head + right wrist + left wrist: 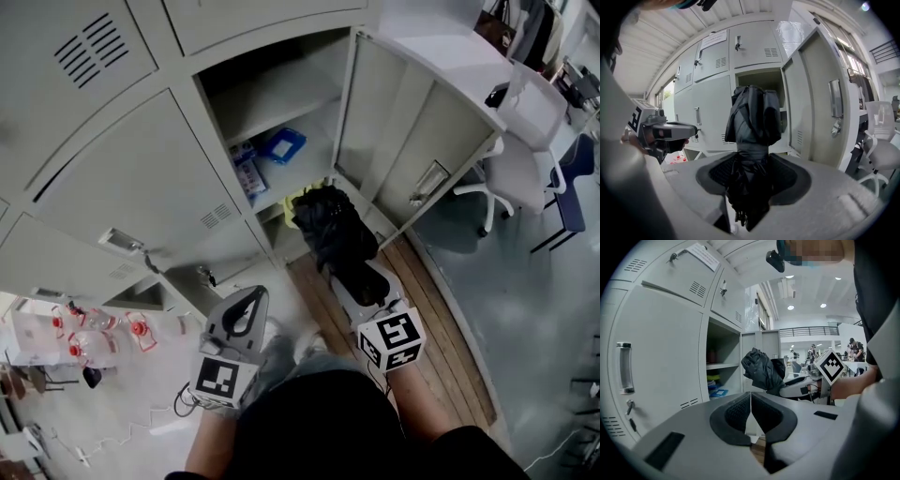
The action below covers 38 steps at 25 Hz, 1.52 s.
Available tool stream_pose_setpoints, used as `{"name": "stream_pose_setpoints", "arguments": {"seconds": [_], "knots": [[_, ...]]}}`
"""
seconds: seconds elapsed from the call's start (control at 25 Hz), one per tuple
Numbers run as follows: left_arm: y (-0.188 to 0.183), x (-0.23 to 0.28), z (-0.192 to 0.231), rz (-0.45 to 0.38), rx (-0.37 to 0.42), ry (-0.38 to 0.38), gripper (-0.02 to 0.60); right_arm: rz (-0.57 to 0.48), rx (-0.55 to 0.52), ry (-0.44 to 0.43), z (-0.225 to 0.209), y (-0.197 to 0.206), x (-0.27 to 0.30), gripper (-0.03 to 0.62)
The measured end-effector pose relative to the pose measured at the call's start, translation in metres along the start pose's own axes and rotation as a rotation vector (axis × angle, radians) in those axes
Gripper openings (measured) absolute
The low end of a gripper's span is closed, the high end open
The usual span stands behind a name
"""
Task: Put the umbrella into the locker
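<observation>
A folded black umbrella sticks forward out of my right gripper, whose jaws are shut on its lower part. Its bunched top is just in front of the open locker compartment, outside it. The locker door is swung wide to the right. My left gripper is lower left of the umbrella, in front of the closed doors, with its pads touching and nothing between them. The left gripper view shows the umbrella beside the open compartment.
A blue box and other small items lie on the locker's shelf, with something yellow below. A white chair stands right of the open door. Bottles with red caps sit on the floor at the left.
</observation>
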State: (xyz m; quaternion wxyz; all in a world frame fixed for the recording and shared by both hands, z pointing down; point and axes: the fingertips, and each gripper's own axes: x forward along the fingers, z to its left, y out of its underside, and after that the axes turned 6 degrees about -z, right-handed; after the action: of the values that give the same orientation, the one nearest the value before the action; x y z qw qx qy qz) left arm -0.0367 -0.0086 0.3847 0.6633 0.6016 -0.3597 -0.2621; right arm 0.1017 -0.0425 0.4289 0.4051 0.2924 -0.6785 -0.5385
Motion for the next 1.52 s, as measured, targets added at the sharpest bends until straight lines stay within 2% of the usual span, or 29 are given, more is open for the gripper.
{"name": "stream_pose_setpoints", "arguments": {"seconds": [0.24, 0.52, 0.76, 1.16, 1.52], "knots": [[-0.003, 0.016, 0.033, 0.010, 0.032, -0.006, 0.011, 0.022, 0.025, 0.008, -0.009, 0.002, 0.043, 0.212], [-0.005, 0.038, 0.062, 0.021, 0.058, 0.025, 0.011, 0.045, 0.068, 0.031, -0.025, 0.010, 0.106, 0.212], [-0.003, 0.048, 0.084, 0.031, 0.056, 0.021, 0.011, 0.042, 0.075, 0.046, -0.037, 0.008, 0.158, 0.210], [0.002, 0.050, 0.106, 0.048, 0.038, -0.001, 0.011, 0.089, 0.131, 0.056, -0.053, 0.011, 0.226, 0.209], [0.005, 0.052, 0.108, 0.054, 0.024, -0.011, 0.011, 0.127, 0.120, 0.064, -0.060, 0.015, 0.263, 0.207]]}}
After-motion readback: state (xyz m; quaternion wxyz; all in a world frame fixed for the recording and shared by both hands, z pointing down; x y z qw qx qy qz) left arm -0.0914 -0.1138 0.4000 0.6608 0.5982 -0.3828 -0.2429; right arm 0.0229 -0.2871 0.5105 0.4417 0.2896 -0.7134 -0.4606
